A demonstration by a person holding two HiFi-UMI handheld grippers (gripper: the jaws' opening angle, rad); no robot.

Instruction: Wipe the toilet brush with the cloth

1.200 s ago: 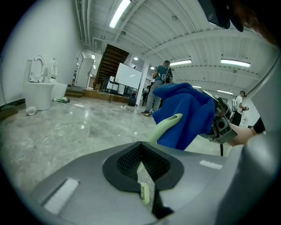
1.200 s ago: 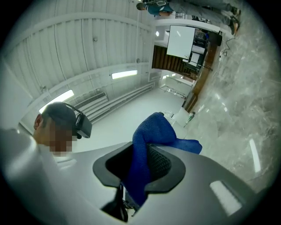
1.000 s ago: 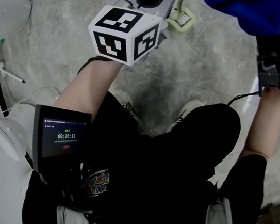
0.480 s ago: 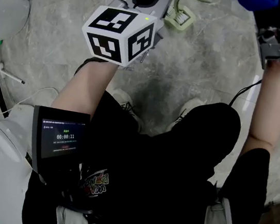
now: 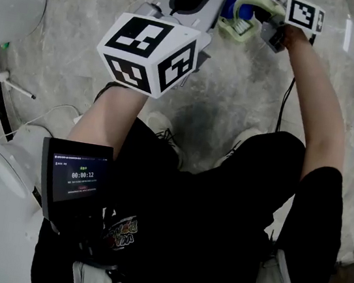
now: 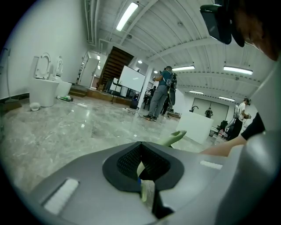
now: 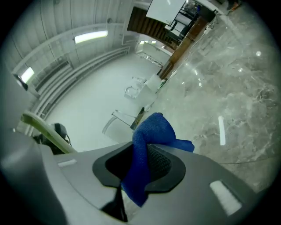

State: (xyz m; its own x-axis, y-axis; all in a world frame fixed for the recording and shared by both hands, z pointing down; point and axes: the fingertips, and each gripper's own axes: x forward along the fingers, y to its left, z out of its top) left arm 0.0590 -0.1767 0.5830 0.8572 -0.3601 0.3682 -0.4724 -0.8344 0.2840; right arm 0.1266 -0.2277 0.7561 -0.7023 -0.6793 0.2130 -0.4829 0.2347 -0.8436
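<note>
In the head view my left gripper [image 5: 213, 8] is shut on the handle of the pale green toilet brush [image 5: 237, 26], whose head sticks out to its right over the marble floor. The left gripper view shows the pale green handle [image 6: 147, 193] pinched in my left gripper [image 6: 142, 160] and the brush's far end [image 6: 174, 138] beyond. My right gripper [image 5: 263, 26] is shut on a blue cloth [image 5: 240, 7] that lies right against the brush head. The right gripper view shows the blue cloth [image 7: 149, 140] bunched in my right gripper [image 7: 140, 162] and a green stretch of the brush [image 7: 44, 128] at left.
A white toilet [image 5: 11, 14] stands at the left; the left gripper view shows a toilet [image 6: 44, 90] too. A small screen [image 5: 76, 178] hangs at the person's waist. The person's legs and shoes [image 5: 158, 131] are below the grippers. People [image 6: 160, 94] and a white box [image 6: 199, 127] stand farther off.
My right gripper has come down and leftward from the top right corner, bringing the blue cloth to the brush head. The left gripper has stayed in place with the brush.
</note>
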